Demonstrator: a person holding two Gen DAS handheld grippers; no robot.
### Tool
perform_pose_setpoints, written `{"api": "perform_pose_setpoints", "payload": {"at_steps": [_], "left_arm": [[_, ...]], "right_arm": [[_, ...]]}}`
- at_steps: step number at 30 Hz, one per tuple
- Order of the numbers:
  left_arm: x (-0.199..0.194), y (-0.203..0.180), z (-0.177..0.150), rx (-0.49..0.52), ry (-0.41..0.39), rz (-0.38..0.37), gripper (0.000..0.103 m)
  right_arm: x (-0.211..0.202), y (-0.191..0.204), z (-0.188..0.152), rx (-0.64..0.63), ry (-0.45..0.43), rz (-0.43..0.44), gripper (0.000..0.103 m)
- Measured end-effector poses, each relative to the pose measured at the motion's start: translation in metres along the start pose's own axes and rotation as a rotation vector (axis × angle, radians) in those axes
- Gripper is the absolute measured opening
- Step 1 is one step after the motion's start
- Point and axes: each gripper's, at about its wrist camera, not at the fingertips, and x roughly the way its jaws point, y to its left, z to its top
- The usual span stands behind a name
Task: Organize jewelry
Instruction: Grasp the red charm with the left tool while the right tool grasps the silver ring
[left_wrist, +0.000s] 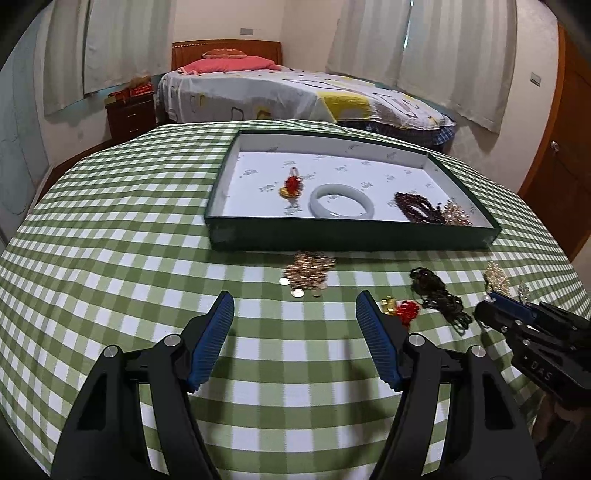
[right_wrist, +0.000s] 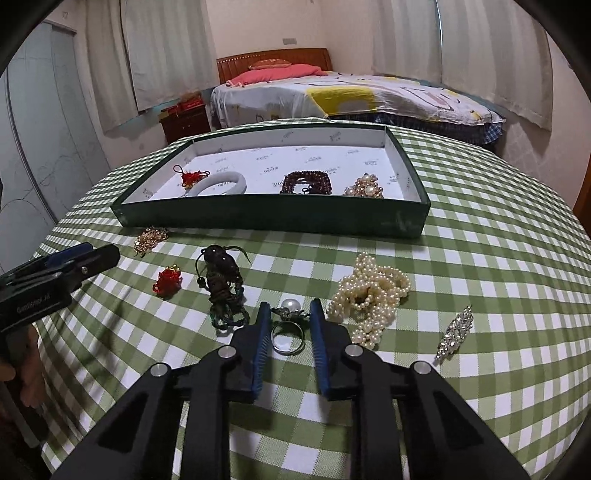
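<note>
A green tray holds a red charm, a pale bangle, dark red beads and a pearl cluster. On the cloth lie a gold piece, a red charm, a dark cord necklace, a pearl ring, a pearl strand and a crystal brooch. My left gripper is open and empty, just short of the gold piece. My right gripper is partly closed, its fingers on either side of the pearl ring.
The table carries a green checked cloth. A bed stands behind the table, with a wooden nightstand at its left and curtains along the walls. The right gripper shows at the right edge of the left wrist view.
</note>
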Motion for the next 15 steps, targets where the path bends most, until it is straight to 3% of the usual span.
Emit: {"api": "perform_pose_setpoints", "payload": {"at_steps": [13,15], "left_arm": [[0.017,-0.051,-0.002,0.087,0.051,-0.091,0.054],[0.023,-0.055,-0.002,0.097,0.072,-0.098,0.043]], "right_arm": [[-0.005,-0.008,0.002,0.026,-0.023,0.017,0.022],[-0.005,-0.010,0.001,0.033,-0.024,0.021,0.022]]}}
